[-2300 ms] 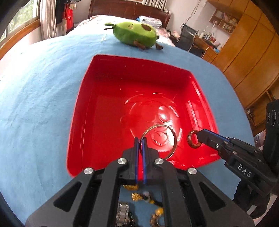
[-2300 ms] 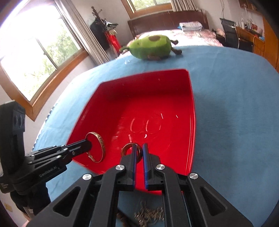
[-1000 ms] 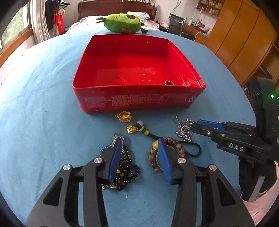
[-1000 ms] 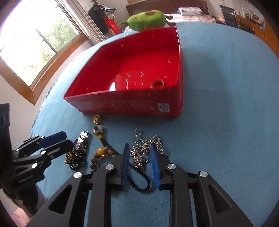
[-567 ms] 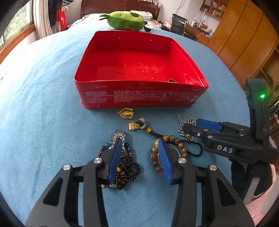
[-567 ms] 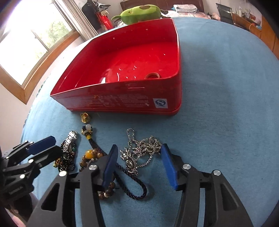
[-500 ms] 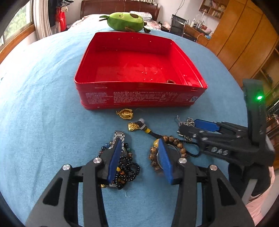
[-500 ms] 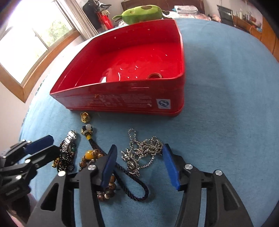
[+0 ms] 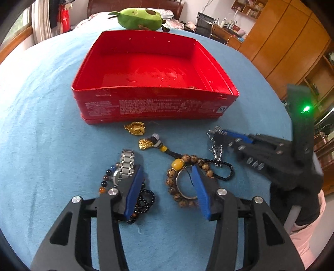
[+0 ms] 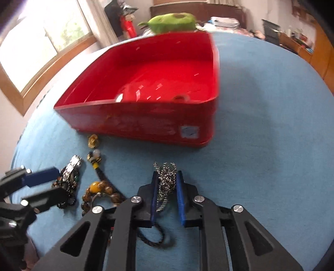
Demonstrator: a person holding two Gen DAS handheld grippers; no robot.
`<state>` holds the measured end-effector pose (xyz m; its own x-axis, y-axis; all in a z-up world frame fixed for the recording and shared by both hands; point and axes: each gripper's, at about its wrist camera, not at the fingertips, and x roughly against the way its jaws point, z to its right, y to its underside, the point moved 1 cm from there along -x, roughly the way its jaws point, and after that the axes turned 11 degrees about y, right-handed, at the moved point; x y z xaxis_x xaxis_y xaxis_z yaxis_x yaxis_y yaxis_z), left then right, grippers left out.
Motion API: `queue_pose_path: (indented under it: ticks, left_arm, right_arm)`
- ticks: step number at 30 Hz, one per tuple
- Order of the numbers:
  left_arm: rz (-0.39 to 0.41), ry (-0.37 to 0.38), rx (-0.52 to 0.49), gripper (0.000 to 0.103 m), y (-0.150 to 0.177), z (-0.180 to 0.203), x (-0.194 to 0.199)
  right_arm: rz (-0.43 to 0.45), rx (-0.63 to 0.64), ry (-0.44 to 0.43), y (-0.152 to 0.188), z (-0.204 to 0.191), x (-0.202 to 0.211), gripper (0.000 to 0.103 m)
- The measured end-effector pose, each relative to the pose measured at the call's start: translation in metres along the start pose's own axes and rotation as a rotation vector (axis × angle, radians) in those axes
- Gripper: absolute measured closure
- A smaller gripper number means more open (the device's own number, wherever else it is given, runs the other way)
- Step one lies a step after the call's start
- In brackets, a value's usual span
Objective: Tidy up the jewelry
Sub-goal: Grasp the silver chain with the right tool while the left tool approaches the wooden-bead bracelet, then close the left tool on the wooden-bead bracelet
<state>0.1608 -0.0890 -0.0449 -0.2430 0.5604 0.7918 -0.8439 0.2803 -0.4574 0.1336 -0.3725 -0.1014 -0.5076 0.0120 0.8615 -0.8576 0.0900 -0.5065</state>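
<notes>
The left gripper (image 9: 167,183) hangs low over the blue-covered worktop (image 9: 41,146) with its jaws wide apart and nothing between the blue pads (image 9: 133,191); one finger sits over a steel watch (image 9: 126,164) tangled with a dark bead strand (image 9: 144,200), the other over a wooden bead bracelet (image 9: 187,160) that carries a yellow bead and rings a thin metal bangle (image 9: 183,187). At about 2 o'clock from the left gripper, the right gripper (image 10: 167,185) reaches in; its jaws stand narrowly apart on either side of a bunched silver chain (image 10: 165,177), and the blurred right wrist view does not show whether the pads are pressing on it. A dark braided cord (image 9: 221,168) loops from the bracelet toward the chain. At 12 o'clock lies a red tin box (image 9: 154,108), open-topped, with a small gold ring (image 10: 180,97) resting inside near its front wall, toward the right corner. Just in front of the box lie a gold pendant (image 9: 135,128) and, slightly nearer, a second gold charm (image 9: 146,143) joined to a pale bead and the cord. Beyond the box, at its far edge, rests a green avocado plush toy (image 9: 138,18).
</notes>
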Motion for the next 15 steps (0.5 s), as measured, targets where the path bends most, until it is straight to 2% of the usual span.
queue_pose_path:
  ticks: [6,15]
  left_arm:
    - [-0.035,0.007,0.005,0.057,-0.002,-0.002,-0.017]
    - [-0.104,0.058,0.029,0.080,-0.005,-0.011,-0.044]
  right_arm:
    - [0.027,-0.046,-0.018,0.000,0.018,0.014,0.088]
    - [0.007,-0.036,-0.039,0.005,0.016,0.010,0.088]
